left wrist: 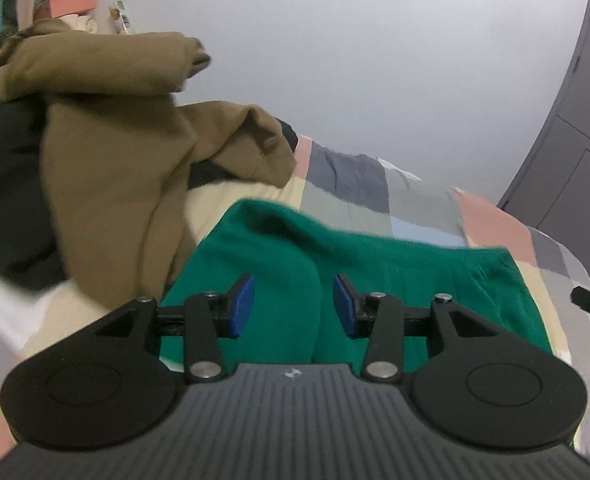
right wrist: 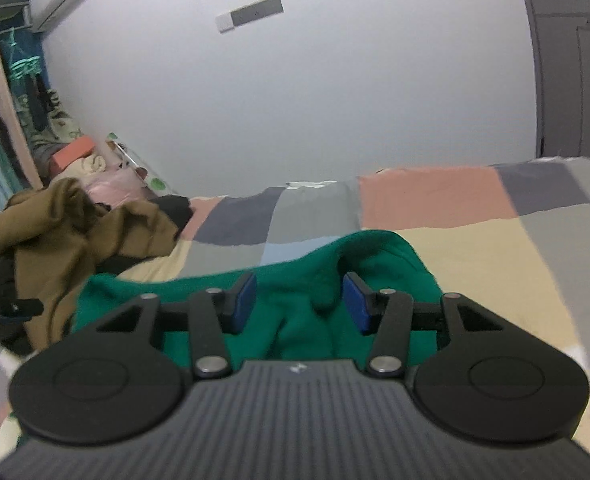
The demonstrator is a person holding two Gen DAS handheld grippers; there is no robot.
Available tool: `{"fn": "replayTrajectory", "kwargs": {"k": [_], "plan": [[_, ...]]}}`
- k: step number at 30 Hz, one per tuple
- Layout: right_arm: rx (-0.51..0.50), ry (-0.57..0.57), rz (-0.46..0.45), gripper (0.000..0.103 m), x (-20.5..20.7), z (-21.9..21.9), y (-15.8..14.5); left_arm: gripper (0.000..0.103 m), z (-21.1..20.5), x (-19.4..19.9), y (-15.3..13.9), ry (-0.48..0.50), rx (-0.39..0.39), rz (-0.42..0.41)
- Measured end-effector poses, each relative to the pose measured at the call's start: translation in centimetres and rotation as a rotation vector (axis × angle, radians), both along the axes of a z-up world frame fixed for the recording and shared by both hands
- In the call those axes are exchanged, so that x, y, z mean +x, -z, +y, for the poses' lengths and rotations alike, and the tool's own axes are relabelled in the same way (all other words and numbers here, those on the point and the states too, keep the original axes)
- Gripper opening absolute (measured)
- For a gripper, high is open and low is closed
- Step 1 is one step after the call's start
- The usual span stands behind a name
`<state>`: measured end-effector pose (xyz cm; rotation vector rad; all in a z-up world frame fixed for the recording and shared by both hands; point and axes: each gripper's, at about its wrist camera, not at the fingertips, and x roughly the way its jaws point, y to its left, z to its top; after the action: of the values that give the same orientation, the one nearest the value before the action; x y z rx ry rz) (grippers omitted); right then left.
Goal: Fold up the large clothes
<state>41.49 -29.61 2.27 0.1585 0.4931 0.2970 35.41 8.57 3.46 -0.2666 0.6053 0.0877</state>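
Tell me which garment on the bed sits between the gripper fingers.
The green garment, spread on the patchwork bedspread between both grippers' open blue pads. The brown garment is heaped off to the left, and the black one lies under it.

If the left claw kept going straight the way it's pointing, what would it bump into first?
Most likely the green garment, whose bunched fabric sits right between the open left claw pads. Past it lies the patchwork bedspread, though depth is hard to judge.

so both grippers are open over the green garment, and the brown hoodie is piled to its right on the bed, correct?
Not quite: the brown hoodie is piled to the left of the green garment, as the right wrist view shows. The left gripper and right gripper are open.
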Motion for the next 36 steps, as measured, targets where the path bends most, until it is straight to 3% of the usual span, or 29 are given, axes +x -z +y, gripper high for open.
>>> {"fn": "replayTrajectory", "kwargs": {"k": [4,10,15,17,20,23,27,30,36], "plan": [[0.013,0.003,-0.006,0.050,-6.6,-1.7,-1.1,0.049,-0.4,-7.0,0.4,0.002,0.013,0.019],[-0.032,0.010,0.013,0.050,-14.6,-3.9,0.3,0.051,0.3,-15.6,3.5,0.003,0.014,0.105],[-0.101,-0.018,0.084,0.076,-18.8,-4.7,2.9,0.058,1.3,-20.0,6.1,0.007,0.033,0.150],[-0.136,-0.012,0.150,0.081,-19.1,-4.7,3.5,0.061,1.8,-20.8,6.9,0.005,0.052,0.166],[-0.182,0.031,0.261,0.081,-19.1,-5.0,5.1,0.067,2.7,-21.3,8.0,0.002,0.069,0.190],[-0.238,0.033,0.332,0.081,-18.7,-5.6,7.2,0.069,2.6,-21.2,9.3,0.066,0.111,0.241],[-0.359,0.048,0.352,0.081,-18.5,-5.8,8.8,0.074,2.0,-21.5,10.4,0.102,0.176,0.243],[-0.376,0.041,0.376,0.081,-17.9,-5.8,9.7,0.074,1.2,-21.3,11.3,0.110,0.263,0.250],[-0.421,0.032,0.424,0.078,-17.1,-5.4,11.9,0.074,0.8,-20.0,12.4,0.099,0.323,0.260]]}}
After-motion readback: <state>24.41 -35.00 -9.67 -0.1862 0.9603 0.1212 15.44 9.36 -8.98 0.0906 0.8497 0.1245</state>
